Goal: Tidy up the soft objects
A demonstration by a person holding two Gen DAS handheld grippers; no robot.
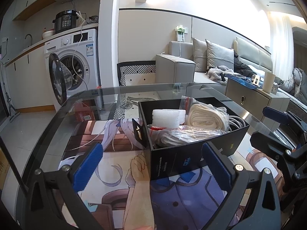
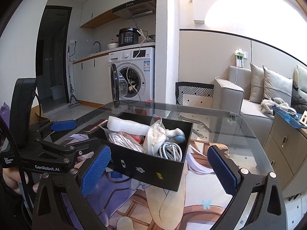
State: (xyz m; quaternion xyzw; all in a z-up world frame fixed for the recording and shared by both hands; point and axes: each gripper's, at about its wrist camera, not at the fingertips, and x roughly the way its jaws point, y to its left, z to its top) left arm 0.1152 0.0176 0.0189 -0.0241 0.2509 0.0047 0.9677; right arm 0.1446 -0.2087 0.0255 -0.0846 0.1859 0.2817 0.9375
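Observation:
A black open box (image 1: 238, 132) (image 2: 145, 170) stands on the glass table. It holds a white foam block (image 1: 167, 117) (image 2: 126, 125), a cream cloth roll in a clear bag (image 1: 205, 117), bagged white cloths (image 2: 156, 140), a grey coiled cable (image 2: 169, 150) and a small blue-white plush (image 2: 177, 135). My left gripper (image 1: 153, 164) is open and empty, just short of the box's near corner. My right gripper (image 2: 159, 171) is open and empty, its fingers spread either side of the box's near wall. The right gripper also shows at the right edge of the left wrist view (image 1: 276, 132).
The glass table (image 2: 226, 122) lies over an anime-print mat (image 1: 119, 164). A washing machine (image 1: 74, 65) with its door open stands behind on the left. A grey sofa (image 1: 211, 63) and a low cabinet (image 1: 257, 95) stand behind on the right.

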